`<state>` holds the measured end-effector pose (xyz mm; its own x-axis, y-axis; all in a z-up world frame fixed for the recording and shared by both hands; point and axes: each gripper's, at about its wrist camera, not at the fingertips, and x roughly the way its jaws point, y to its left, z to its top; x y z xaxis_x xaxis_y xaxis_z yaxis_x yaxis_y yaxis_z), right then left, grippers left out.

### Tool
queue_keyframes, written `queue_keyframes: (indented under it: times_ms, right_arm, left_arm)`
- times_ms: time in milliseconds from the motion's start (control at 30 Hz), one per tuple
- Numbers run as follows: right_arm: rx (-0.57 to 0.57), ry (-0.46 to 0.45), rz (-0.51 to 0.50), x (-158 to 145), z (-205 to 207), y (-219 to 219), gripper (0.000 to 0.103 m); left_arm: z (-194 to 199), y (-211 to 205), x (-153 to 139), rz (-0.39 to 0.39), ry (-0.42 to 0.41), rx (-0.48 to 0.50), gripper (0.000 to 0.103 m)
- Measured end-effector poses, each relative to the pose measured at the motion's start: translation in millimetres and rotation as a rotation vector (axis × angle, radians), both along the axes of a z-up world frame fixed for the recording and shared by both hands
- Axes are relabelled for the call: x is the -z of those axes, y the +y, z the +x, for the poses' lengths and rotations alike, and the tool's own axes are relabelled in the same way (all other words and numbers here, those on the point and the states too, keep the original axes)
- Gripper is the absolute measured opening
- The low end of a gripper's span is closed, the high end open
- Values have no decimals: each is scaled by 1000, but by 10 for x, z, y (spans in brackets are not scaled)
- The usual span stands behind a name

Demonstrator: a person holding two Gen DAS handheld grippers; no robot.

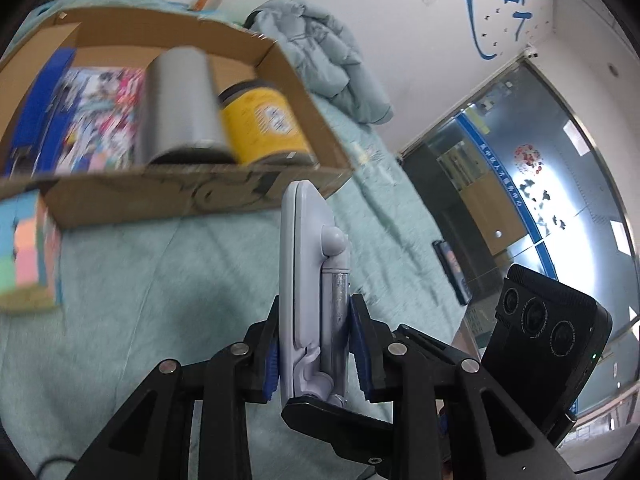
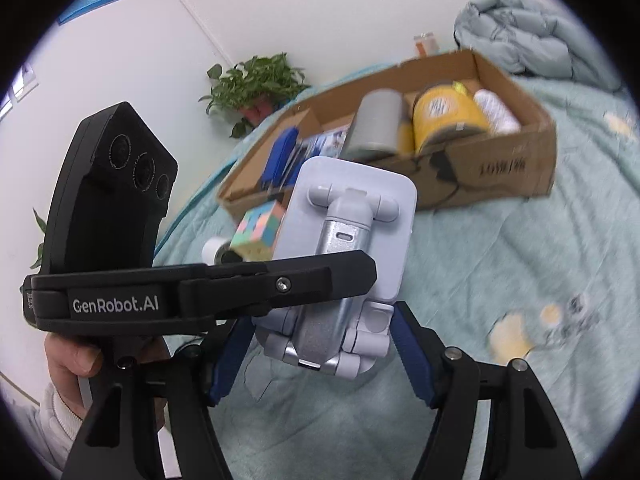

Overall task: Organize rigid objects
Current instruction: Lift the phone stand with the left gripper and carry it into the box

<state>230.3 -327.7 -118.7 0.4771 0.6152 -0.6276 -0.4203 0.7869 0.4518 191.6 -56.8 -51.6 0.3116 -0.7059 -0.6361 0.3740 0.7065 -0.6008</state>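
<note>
The left gripper (image 1: 314, 344) is clamped on a folded grey phone stand (image 1: 308, 280), held edge-up above the green cloth (image 1: 160, 280). The right gripper (image 2: 320, 356) is spread wide around the stand's lower end — its blue pads (image 2: 412, 356) apparently not touching. Beyond lie a pastel cube (image 2: 260, 228) and the cardboard box (image 2: 500, 172) — grey cylinder (image 2: 376, 124) and yellow jar (image 2: 444, 116) inside.

Lighting: bright, even indoor | Glare: glass door (image 1: 532, 184) right of tongs | Blur: cardboard box (image 1: 168, 196) ahead | Edges: fisheye vignette
</note>
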Motion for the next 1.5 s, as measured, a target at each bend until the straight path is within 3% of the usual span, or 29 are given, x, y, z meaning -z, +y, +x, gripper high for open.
queue_keyframes:
  times_ms: [100,433,833,1167,1500]
  right_arm:
    - [30,-42,-3,-154,142,-80,68]
    - [46,-107,-38,-401,508,10,68]
    - [67,-125,-99,-445,708,190,68]
    - [43,-101,-87,-344,801,376,68]
    - [-12,-91,-25,-246,823,589,68]
  left_arm:
    - [158,-115,-175,-2,-58,25,27]
    - [605,-49,-472,-52,-103,21,27]
    - [947,99,-437,-97,-70,25,27]
    - [970,318,-346,-78,-64,-11,27]
    - [866,581,-327,-3,-99,-77,27]
